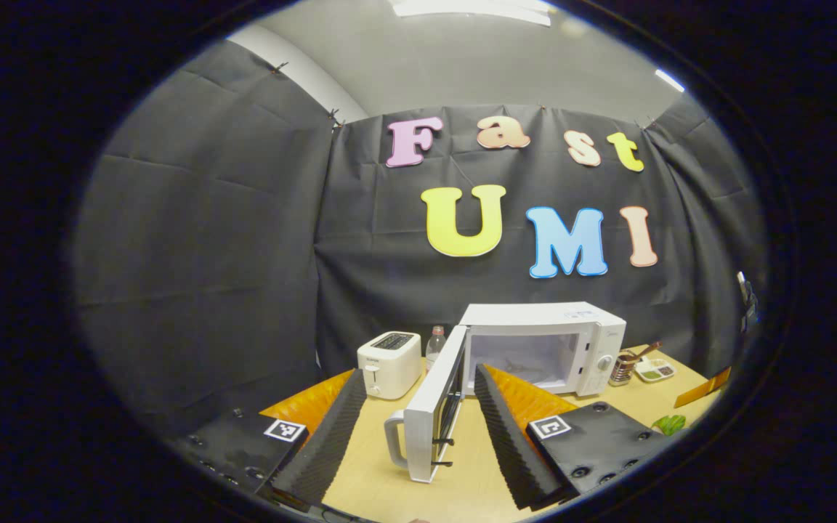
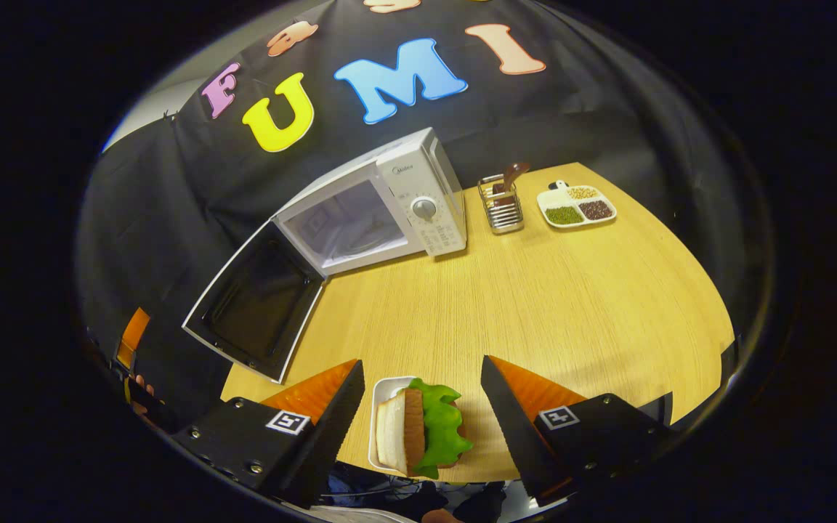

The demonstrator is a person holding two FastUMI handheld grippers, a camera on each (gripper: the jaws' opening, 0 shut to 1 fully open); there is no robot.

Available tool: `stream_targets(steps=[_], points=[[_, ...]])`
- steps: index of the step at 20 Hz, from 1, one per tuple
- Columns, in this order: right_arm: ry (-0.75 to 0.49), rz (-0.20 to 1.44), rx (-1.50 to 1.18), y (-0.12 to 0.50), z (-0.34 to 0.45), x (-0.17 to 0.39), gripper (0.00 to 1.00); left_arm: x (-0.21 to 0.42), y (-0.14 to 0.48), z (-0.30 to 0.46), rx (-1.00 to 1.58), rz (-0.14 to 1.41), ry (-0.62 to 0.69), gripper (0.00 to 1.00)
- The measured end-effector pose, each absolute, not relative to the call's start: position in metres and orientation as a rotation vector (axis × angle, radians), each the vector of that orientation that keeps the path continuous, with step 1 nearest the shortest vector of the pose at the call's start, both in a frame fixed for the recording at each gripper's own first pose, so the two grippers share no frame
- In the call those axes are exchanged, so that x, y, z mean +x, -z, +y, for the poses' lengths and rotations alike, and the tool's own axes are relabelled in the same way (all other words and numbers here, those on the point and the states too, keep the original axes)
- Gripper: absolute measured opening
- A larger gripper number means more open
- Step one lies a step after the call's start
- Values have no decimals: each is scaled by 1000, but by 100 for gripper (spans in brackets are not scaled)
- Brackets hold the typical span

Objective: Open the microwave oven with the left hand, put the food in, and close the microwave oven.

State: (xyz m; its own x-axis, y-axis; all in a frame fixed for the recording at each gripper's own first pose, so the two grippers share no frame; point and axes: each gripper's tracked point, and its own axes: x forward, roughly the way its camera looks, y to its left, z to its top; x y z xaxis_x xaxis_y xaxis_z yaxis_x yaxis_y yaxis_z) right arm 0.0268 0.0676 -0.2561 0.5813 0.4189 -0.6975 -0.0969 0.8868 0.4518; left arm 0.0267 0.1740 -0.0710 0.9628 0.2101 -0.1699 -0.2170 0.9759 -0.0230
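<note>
Our left gripper [image 1: 418,428] spread around the microwave's open door [image 1: 429,414], toaster [image 1: 389,363] beyond-left, our right gripper [image 2: 422,428] wide, empty, straddling the sandwich tray [image 2: 418,432]

Your left gripper [image 1: 418,425] is held level, pointing forward, its two fingers spread wide apart and pressing on nothing; the ridged inner pads [image 1: 328,436] face each other across the gap. Your right gripper [image 2: 422,418] is tilted downward from above, its fingers likewise parted, one to either side with clear space inside each. The inner pads [image 2: 338,421] of this gripper touch nothing. Both grippers stand apart from any surface.
</note>
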Motion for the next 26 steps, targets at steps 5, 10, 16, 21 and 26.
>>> stream_targets(steps=[5, 10, 16, 21, 26], points=[[-385, 1047, 437, 287, 77, 0, 98, 20, 73, 170, -47, 173, -267, 94], [-437, 1172, 523, 307, 89, -27, 98, 12, 73, 164, -46, 183, -321, 94], [-474, 1239, 637, 313, 100, -37, 58, -3, 70, 158, -20, 188, -373, 95], [-520, 1201, 609, 297, 100, -36, 42, -8, 72, 156, -10, 205, -383, 94], [-538, 1107, 618, 262, 113, -16, 42, 6, 70, 165, -47, 193, -373, 95]])
